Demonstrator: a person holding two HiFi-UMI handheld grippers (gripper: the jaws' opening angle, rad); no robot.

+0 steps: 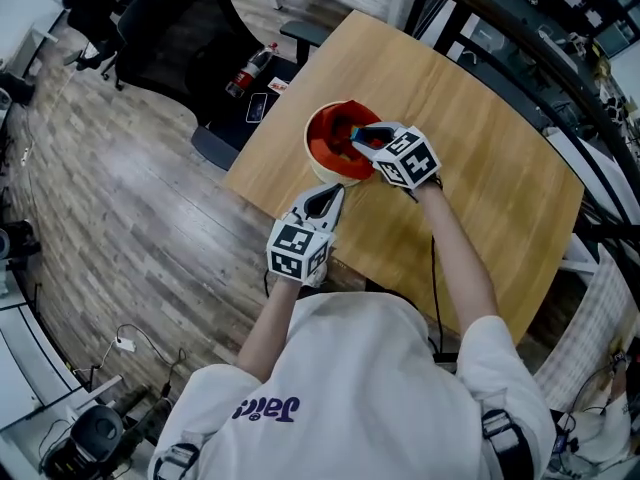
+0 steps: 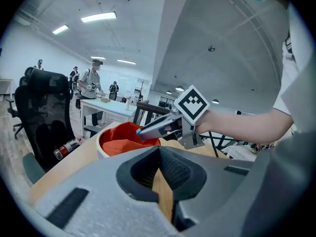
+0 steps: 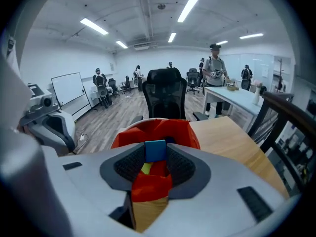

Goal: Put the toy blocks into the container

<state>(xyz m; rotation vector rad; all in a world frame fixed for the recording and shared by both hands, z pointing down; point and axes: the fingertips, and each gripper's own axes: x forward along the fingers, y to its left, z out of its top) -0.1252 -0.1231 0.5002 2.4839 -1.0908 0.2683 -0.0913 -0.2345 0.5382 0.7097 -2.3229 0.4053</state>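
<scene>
**Blue toy block (image 3: 155, 150) gripped over container**

The right gripper (image 1: 358, 133) clamps the blue toy block between its pads. Directly beneath its tips sits the white container (image 1: 312, 153) with a red lining, on a wooden table (image 1: 480, 148). The left gripper (image 1: 328, 196), jaws together and empty, points toward the container from just beside its rim.

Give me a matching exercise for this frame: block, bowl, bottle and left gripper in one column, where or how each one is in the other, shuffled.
Things:
1. blue block
2. left gripper
3. bowl
4. bottle

Places or states:
A. down beside the black chair
B. on the table, lined in red
C. clamped in the right gripper, above the bowl
D. empty, near the table's edge

Pairs: 1-C, 2-D, 3-B, 4-A
</scene>
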